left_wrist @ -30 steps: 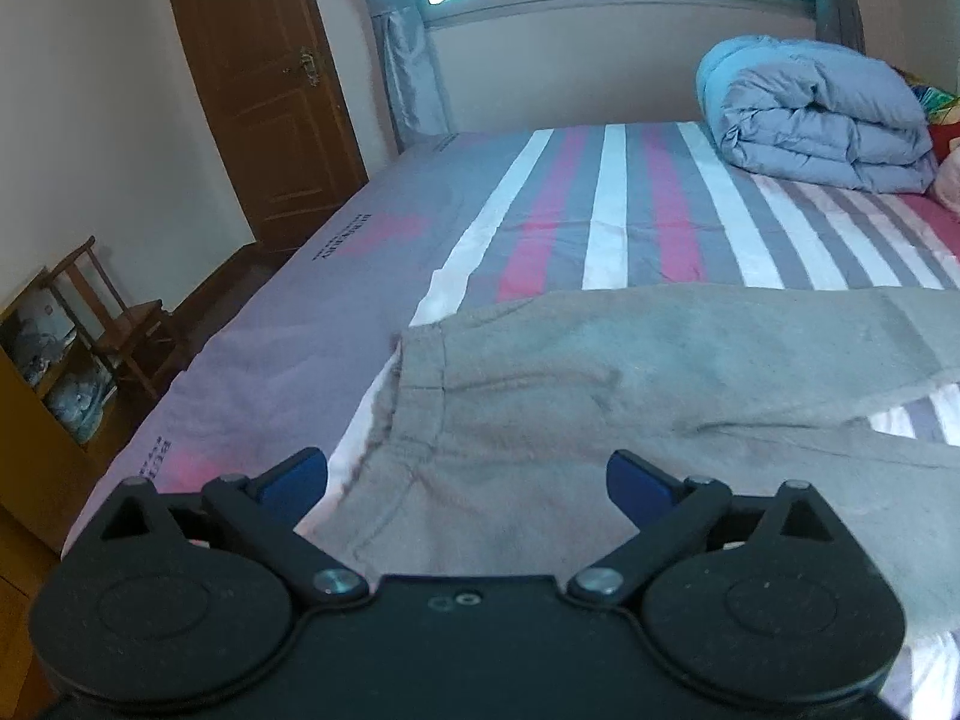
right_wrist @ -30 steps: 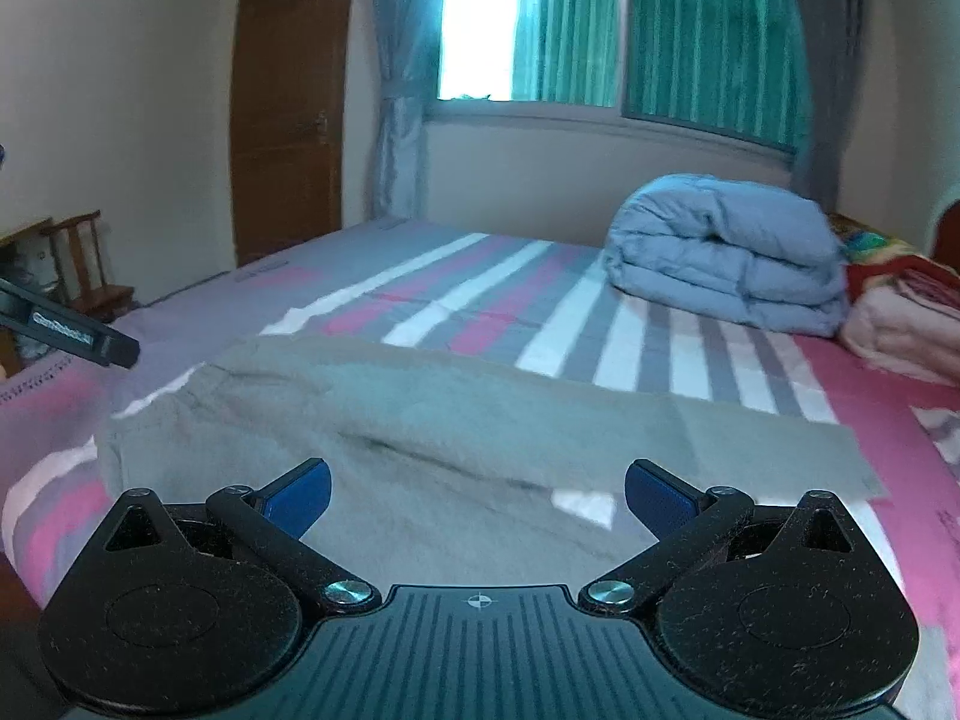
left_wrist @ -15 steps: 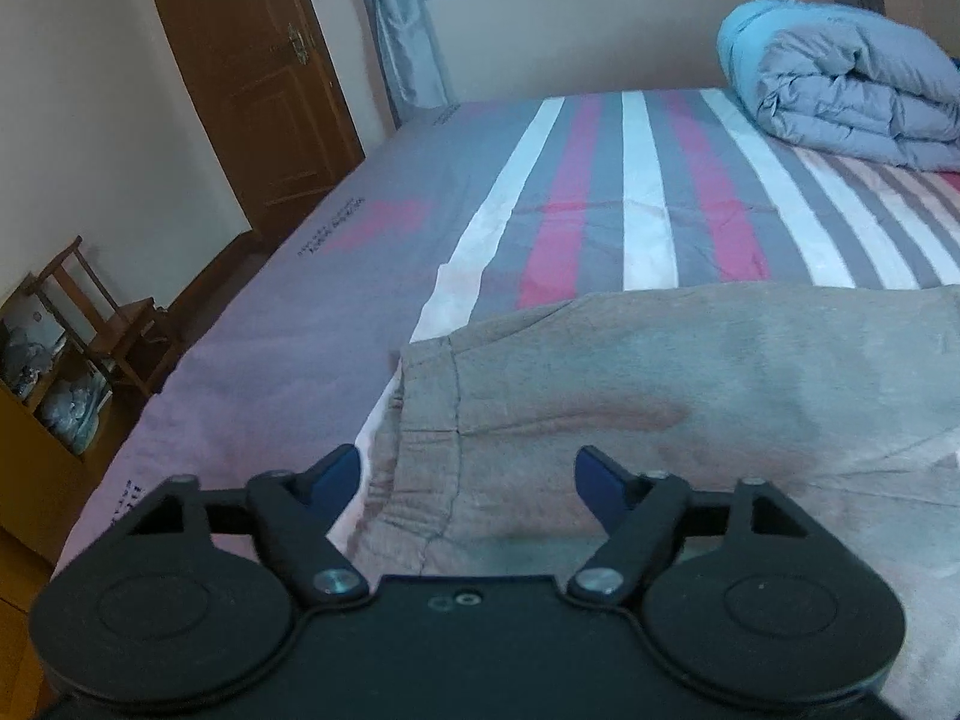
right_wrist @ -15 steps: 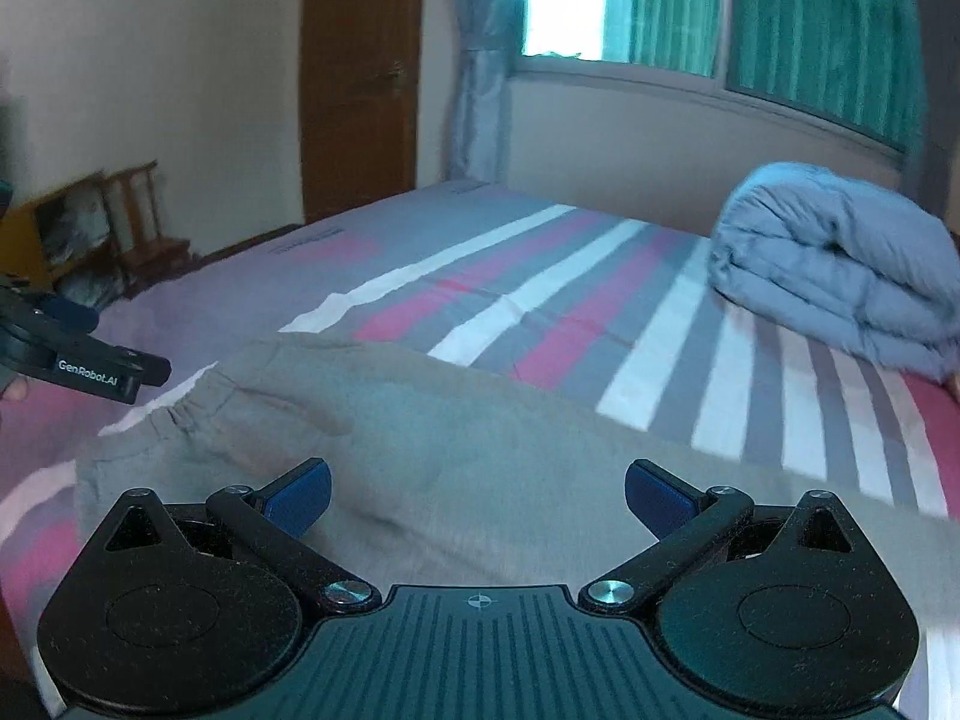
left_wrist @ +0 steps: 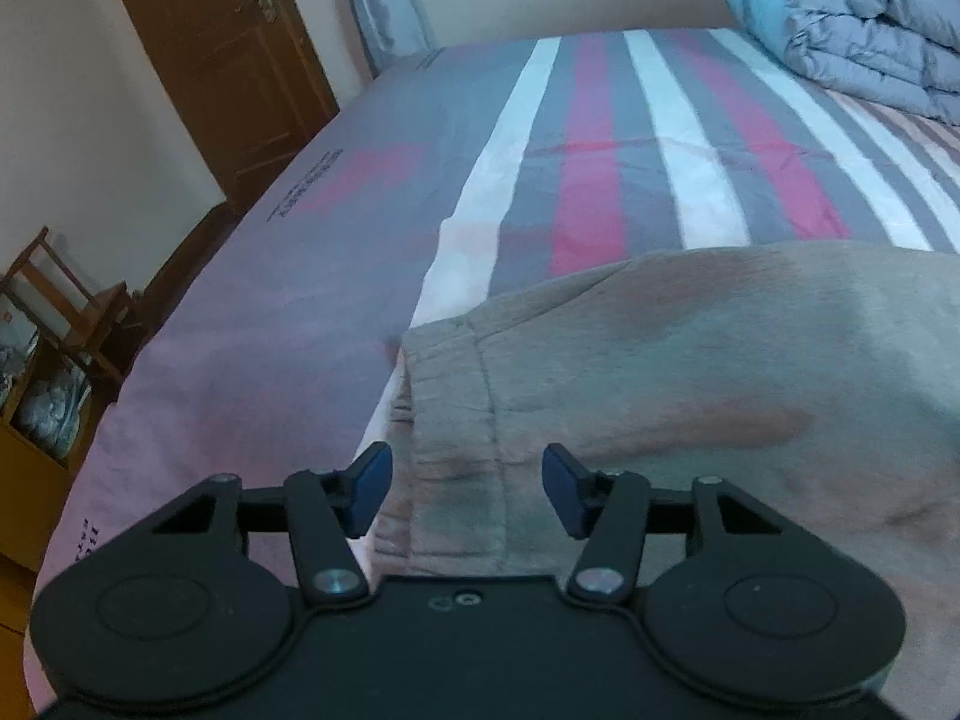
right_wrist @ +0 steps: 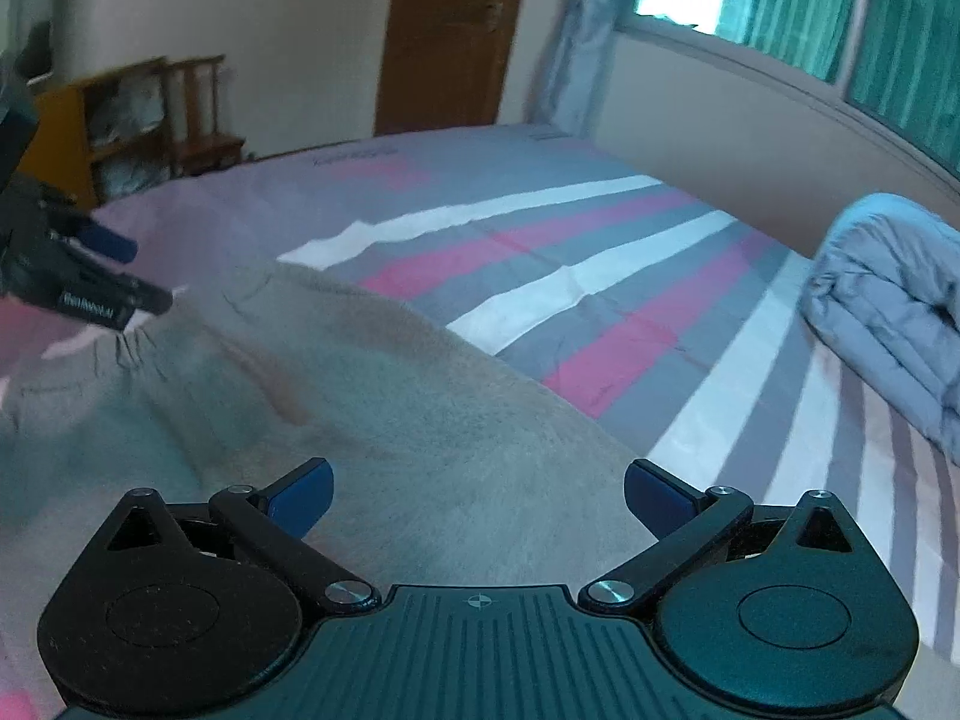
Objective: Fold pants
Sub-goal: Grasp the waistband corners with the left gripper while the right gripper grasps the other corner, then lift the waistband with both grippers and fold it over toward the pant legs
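Left wrist view: the left gripper [left_wrist: 467, 483] hangs low over the waistband [left_wrist: 453, 420] of a pair of grey sweatpants [left_wrist: 690, 372] spread on a striped bedsheet [left_wrist: 600, 150]. Its jaws have just been closing; the elastic band lies in the gap between the blue pads [left_wrist: 367, 483], but neither pad visibly presses the cloth, so the claw counts as released. The waist edge runs straight ahead of the claw, and the garment's long axis stretches off to the right across the bed. A wooden door [left_wrist: 222, 60] and a folded blue duvet [left_wrist: 852, 24] stand beyond.

Right wrist view: the right gripper [right_wrist: 477, 498] hovers with jaws wide and empty above the sweatpants [right_wrist: 372, 420], near their seat. The left gripper [right_wrist: 90, 282] appears at the far left edge, right at the gathered waistband [right_wrist: 138, 348], so it seems the nearer hand for that end. The legs appear to trail out of frame, so a lengthwise fold would likely need the right claw to travel toward them.
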